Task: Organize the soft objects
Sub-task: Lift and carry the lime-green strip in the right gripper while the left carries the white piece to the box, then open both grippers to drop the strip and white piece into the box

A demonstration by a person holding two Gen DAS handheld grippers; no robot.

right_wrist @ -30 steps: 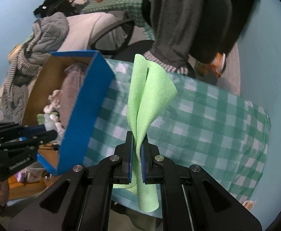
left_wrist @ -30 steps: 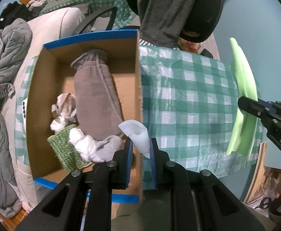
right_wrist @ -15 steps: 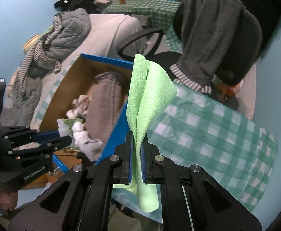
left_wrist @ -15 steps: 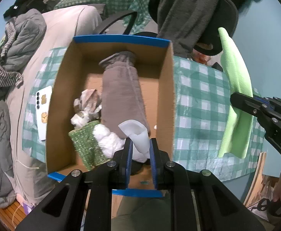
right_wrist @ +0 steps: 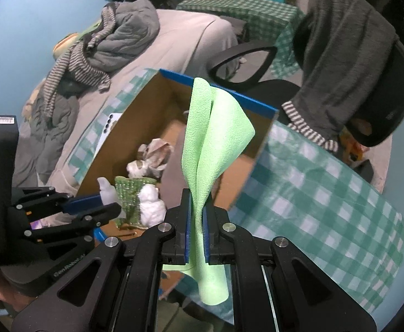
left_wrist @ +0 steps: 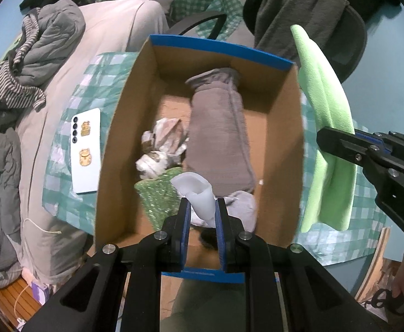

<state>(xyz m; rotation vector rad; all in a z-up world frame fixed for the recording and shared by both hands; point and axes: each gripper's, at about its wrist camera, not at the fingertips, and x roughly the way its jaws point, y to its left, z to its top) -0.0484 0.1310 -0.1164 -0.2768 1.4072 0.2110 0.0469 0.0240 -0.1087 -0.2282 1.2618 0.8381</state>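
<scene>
My left gripper (left_wrist: 202, 207) is shut on a small white soft piece (left_wrist: 195, 191) and holds it above the near end of an open cardboard box (left_wrist: 296, 127) with blue-taped rims. In the box lie a grey rolled cloth (left_wrist: 218, 138), a crumpled rag (left_wrist: 166, 135), a green knitted piece (left_wrist: 157, 196) and white fluff (right_wrist: 151, 204). My right gripper (right_wrist: 196, 215) is shut on a light green cloth (right_wrist: 210, 138), held upright just right of the box; it also shows in the left wrist view (left_wrist: 326, 116). The left gripper shows in the right wrist view (right_wrist: 102, 207).
The box stands on a table with a green checked cloth (right_wrist: 326, 193). A white phone (left_wrist: 87, 149) lies left of the box. An office chair draped with a grey garment (right_wrist: 348, 55) stands behind. A bed with piled clothes (left_wrist: 36, 63) is at the left.
Both grippers have moved left toward the box. The left gripper with the white piece went from over the box's right wall to above its inside; the green cloth now reaches the box's right edge.
</scene>
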